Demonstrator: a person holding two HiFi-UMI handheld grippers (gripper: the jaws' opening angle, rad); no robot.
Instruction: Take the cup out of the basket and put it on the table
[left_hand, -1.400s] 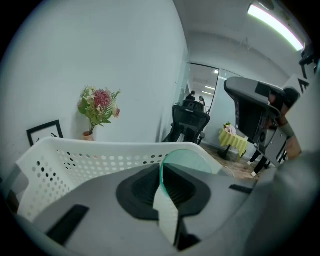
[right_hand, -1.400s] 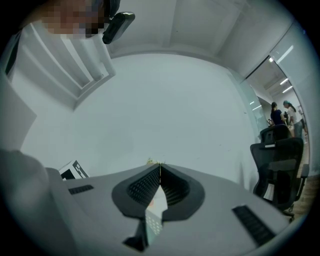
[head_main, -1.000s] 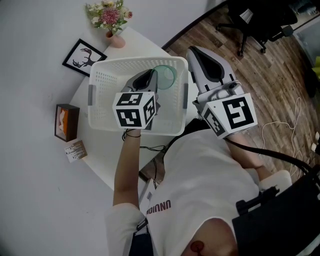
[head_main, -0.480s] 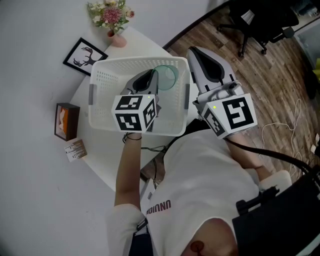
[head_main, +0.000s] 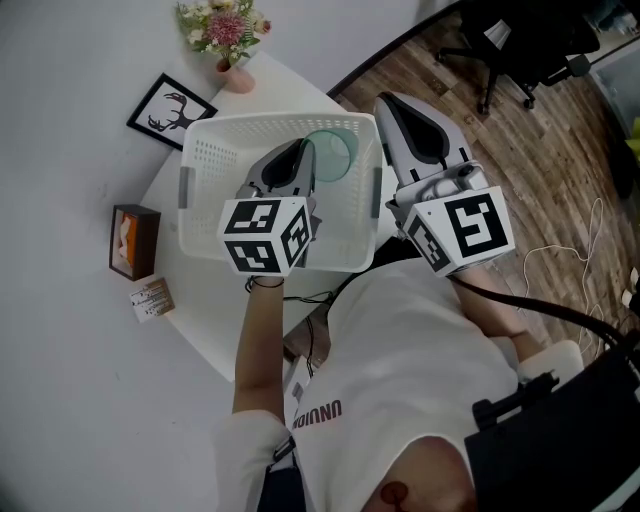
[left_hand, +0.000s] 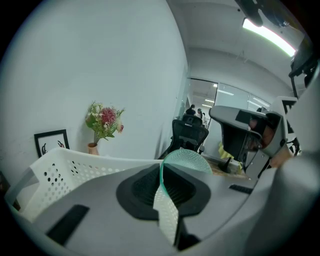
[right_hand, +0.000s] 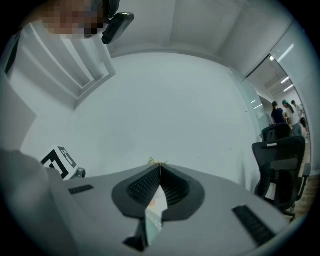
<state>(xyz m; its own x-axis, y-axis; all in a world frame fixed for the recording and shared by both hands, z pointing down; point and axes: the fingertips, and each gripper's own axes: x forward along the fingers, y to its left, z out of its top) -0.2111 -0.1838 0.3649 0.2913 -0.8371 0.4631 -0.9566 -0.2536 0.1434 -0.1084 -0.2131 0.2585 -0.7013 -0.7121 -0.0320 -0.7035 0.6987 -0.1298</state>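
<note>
Tongs do the work here, one pair in each hand. The left tongs (head_main: 305, 150) are pinching the green cup (head_main: 333, 155) by its thin edge. In the left gripper view the edge of the cup goes right between the two black pads (left_hand: 141, 190), so the grip looks good. The cup is see-through green with little dots on it. It is over the white basket (head_main: 262, 122), near the far right corner. I think it is lifted off the bottom, because the left gripper view shows its round part higher than the basket's edge. From above I cannot be sure how high it is.

The right tongs (head_main: 384, 101) are pressed together with nothing in them. They wait beside the basket on the right.

So the first part looks done: the cup is caught. The rest is left to do. The cup must come up and out over the basket wall. Then it must go down on a bare spot of the white table (head_main: 205, 310). A flower vase (head_main: 232, 75), a picture frame (head_main: 168, 113) and a small wooden box (head_main: 133, 243) sit at the far and left sides, well apart from the cup.
</note>
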